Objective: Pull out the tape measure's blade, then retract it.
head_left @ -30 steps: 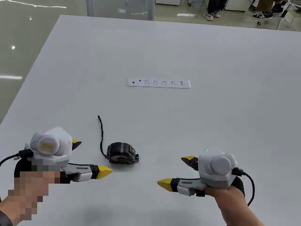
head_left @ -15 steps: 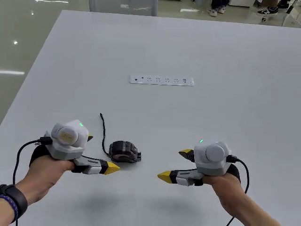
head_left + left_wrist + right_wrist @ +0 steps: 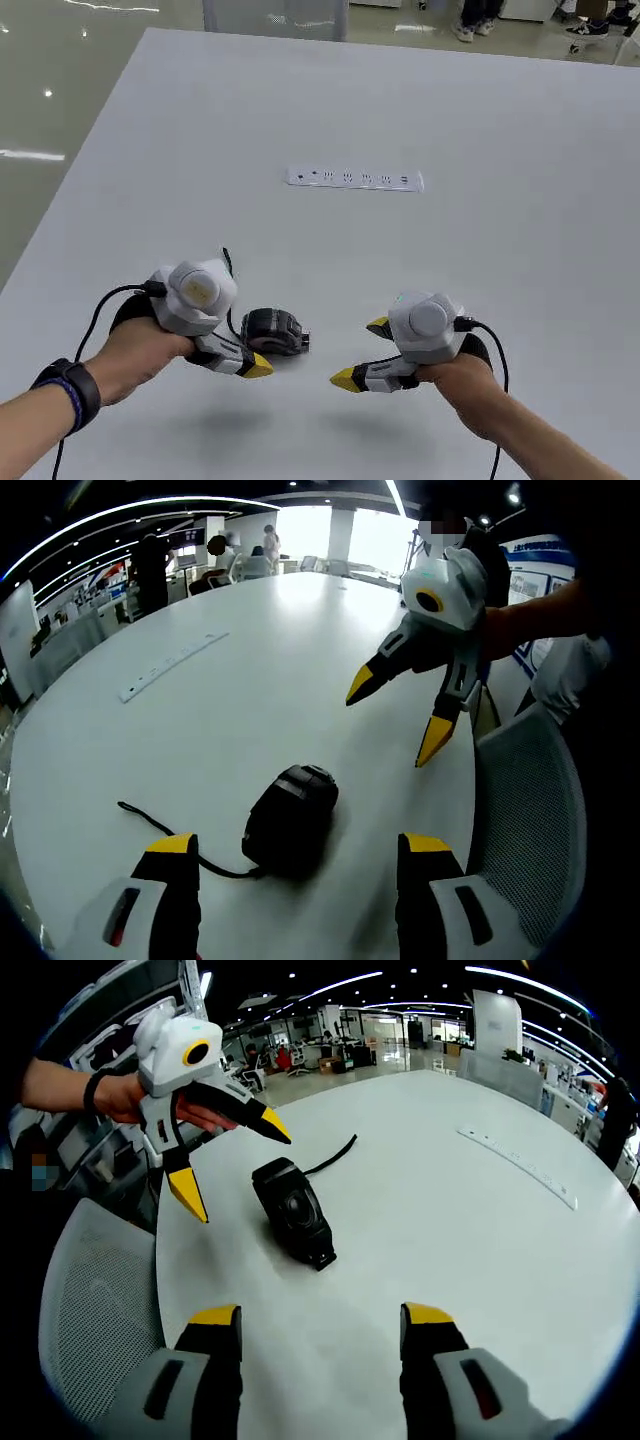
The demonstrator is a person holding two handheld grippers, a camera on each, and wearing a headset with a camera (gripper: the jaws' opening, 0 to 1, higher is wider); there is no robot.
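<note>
2 grippers, left gripper (image 3: 238, 1168) and right gripper (image 3: 395, 721), jaws released, empty | tape measure (image 3: 273, 331) on table (image 3: 450, 120), just ahead of left jaws | we'd clench left squarely across its body, avoid the strap (image 3: 330, 1155), then right takes blade tip (image 3: 322, 1257).

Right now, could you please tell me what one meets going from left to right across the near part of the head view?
left gripper → tape measure → right gripper

Likely an open-plan office: white table (image 3: 480, 110), mesh chair (image 3: 95, 1290), ceiling strip lights (image 3: 345, 980).
</note>
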